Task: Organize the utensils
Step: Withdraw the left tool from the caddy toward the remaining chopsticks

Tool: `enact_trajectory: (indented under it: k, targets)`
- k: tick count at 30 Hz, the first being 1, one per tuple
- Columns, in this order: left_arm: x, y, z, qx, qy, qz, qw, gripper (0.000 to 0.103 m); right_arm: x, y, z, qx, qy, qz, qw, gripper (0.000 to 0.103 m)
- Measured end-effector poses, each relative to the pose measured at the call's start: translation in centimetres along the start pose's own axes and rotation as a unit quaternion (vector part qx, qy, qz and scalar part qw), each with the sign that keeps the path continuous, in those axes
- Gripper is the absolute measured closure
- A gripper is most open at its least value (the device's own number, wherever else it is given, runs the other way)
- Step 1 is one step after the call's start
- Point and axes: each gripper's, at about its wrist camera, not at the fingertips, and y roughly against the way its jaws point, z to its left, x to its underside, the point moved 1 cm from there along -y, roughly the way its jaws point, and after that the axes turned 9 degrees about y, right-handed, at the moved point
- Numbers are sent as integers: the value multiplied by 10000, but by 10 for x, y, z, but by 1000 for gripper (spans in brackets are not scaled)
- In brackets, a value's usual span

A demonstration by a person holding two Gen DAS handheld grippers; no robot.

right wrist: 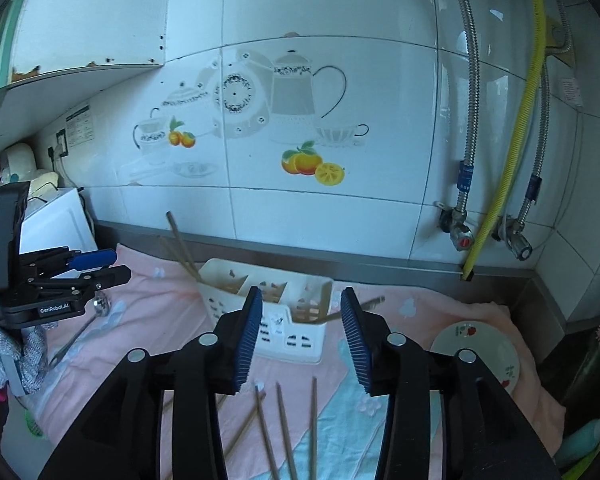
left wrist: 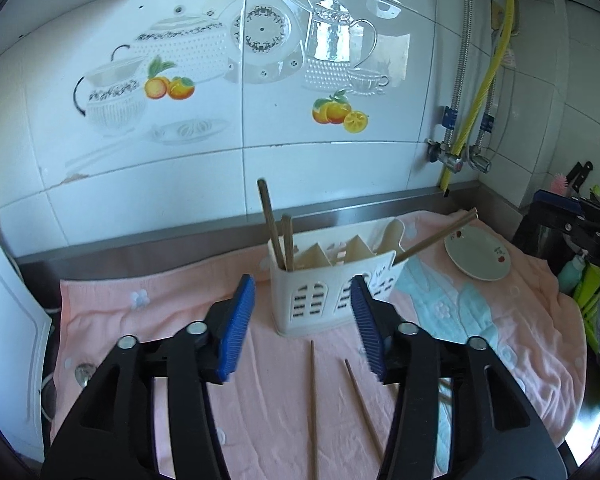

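Chopsticks [left wrist: 312, 404] loose on the pink towel [left wrist: 260, 400], both hand-held grippers, left [left wrist: 304, 320] and right [right wrist: 300, 332], part-open and empty

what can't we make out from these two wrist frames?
- Loose chopsticks: near ends cut off by the bottom edge or hidden under the hand-held gripper bodies in both views; total count unclear.
- White caddy: front partly hidden behind the left hand-held gripper fingers; compartment bottoms unseen.
- Ladle: absent from the left view; its handle end is lost against clutter in the right view.
- Wall label: text too small.
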Motion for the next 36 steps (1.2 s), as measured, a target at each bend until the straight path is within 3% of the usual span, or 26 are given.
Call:
enact_trajectory:
  k: [10, 21, 36]
  targets:
    - [34, 14, 16, 12, 300, 112, 9995, 45, 54, 15, 19, -118, -8, 110, 9999, 58]
    - [76, 17, 18, 54, 398, 187, 9990, 30, 116, 17, 27, -124, -289, 308, 9990, 49]
    - [123, 23, 16, -96, 259, 190, 9994, 7, 161, 19, 24, -34, -502, 512, 9974, 43]
